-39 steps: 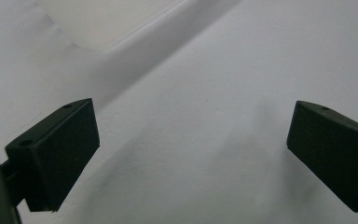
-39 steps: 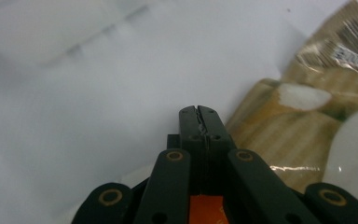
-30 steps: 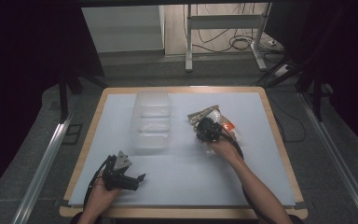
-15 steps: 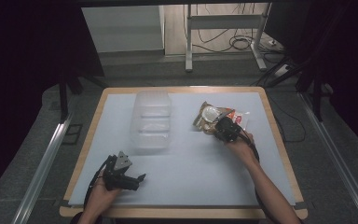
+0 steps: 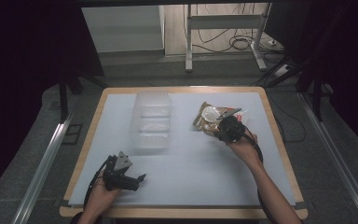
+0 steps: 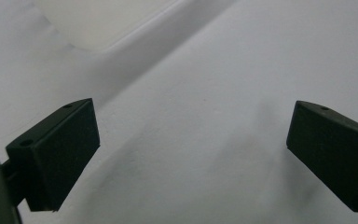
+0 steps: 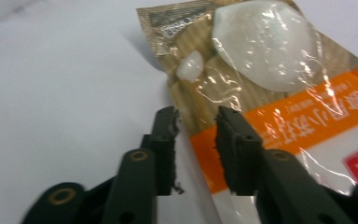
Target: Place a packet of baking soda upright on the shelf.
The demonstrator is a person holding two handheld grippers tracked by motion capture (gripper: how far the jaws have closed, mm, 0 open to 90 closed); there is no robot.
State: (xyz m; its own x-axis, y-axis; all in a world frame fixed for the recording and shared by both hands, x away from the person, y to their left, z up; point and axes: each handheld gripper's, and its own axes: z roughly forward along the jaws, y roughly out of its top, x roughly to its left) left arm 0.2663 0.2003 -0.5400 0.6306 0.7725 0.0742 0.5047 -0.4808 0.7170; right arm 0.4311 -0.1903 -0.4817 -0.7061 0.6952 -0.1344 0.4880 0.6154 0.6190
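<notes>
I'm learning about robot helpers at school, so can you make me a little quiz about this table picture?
1. True or false: the left gripper has its jaws wide apart with nothing between them.
2. What lies under the right gripper? A) a snack packet B) a spoon C) a red ball
3. Fill in: the clear plastic container stands on the table to the ____ of the snack packet, seen in the high view.

Key
1. True.
2. A. The jaws have just been opening and stand a little apart over the packet's edge, which lies between them.
3. Left.
</notes>
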